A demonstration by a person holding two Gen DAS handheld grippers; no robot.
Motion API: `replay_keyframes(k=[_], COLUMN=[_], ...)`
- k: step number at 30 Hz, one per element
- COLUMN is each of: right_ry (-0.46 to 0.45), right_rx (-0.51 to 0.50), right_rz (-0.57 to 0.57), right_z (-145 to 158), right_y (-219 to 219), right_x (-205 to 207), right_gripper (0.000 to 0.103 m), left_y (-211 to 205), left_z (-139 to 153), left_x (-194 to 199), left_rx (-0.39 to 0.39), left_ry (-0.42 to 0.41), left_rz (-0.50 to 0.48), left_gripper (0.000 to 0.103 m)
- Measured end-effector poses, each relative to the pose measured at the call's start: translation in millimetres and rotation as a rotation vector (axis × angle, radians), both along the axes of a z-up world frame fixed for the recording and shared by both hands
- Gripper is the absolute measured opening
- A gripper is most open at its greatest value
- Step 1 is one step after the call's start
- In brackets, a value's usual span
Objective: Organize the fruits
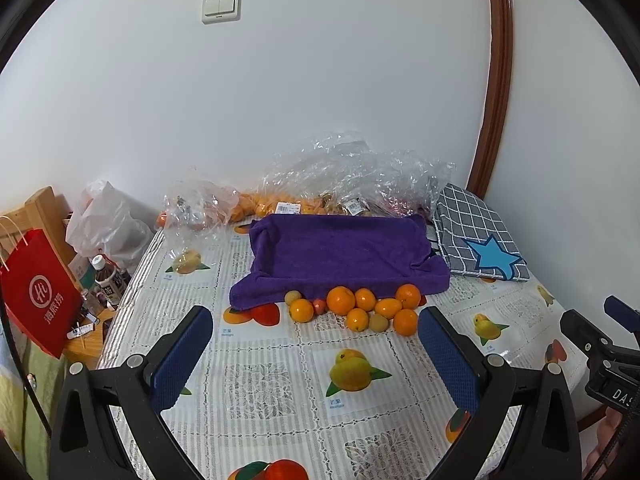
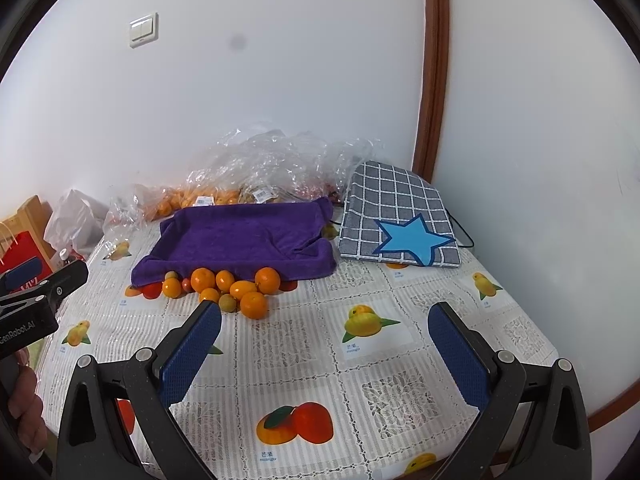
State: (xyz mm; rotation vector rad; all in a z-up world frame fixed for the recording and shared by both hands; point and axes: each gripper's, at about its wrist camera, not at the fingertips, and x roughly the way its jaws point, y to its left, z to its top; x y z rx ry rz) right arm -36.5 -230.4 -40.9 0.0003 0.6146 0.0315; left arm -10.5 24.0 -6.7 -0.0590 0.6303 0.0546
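Several oranges (image 1: 341, 300) (image 2: 203, 279), a few small yellow-green fruits (image 1: 378, 322) (image 2: 227, 303) and a small red fruit (image 1: 319, 306) lie in a cluster on the table, against the front edge of a purple towel-lined tray (image 1: 340, 256) (image 2: 240, 240). My left gripper (image 1: 316, 324) hovers open above the tablecloth, just short of the cluster, with nothing between its blue pads. Further right, my right gripper (image 2: 324, 320) is open and empty too, the fruit ahead of its left finger.
Crinkled clear plastic bags (image 1: 344, 176) (image 2: 272, 160) holding more oranges lie behind the tray by the wall. A grey checked cloth with a blue star (image 1: 480, 240) (image 2: 400, 220) sits at the back right. A red paper bag (image 1: 36, 292), bottles (image 1: 106, 280) and a white bag stand left of the table.
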Motion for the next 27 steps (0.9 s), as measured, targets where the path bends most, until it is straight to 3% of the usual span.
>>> replay_keyframes(k=[27], right_ry=[-0.014], right_rx=[0.000], right_rz=[0.006], right_z=[1.5], right_y=[1.4], right_x=[-4.8], right_gripper=[0.102], left_y=[0.7], left_z=[3.0], left_x=[-4.1], left_rx=[-0.009], left_ry=[-0.009], left_rz=[0.008], left_gripper=[0.103])
